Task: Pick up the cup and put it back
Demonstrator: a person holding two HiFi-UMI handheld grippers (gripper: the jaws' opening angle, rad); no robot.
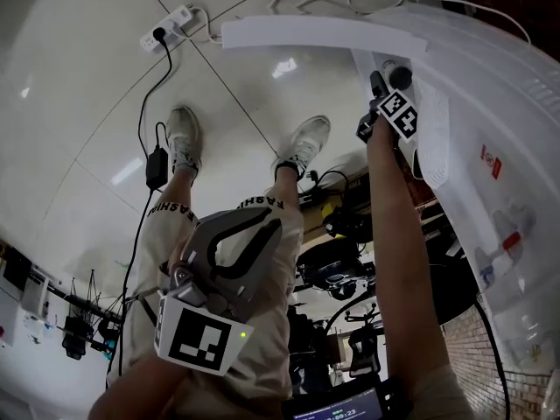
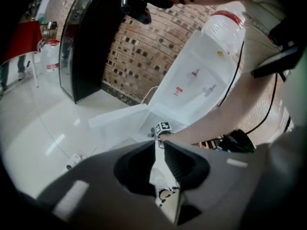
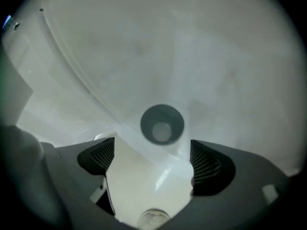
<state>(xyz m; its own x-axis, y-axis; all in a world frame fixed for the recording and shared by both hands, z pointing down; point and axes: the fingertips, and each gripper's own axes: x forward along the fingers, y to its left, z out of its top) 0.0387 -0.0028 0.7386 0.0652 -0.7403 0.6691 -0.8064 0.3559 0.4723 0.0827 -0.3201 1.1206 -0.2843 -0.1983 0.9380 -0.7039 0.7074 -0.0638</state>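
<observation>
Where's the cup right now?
Right gripper view, centre: the cup sits on the white dispenser surface, just ahead of the right gripper's open jaws.

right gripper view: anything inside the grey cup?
Nothing visible: the cup shows bare grey walls and a pale bottom. The patch of white surface directly beneath it is covered by the cup.
</observation>
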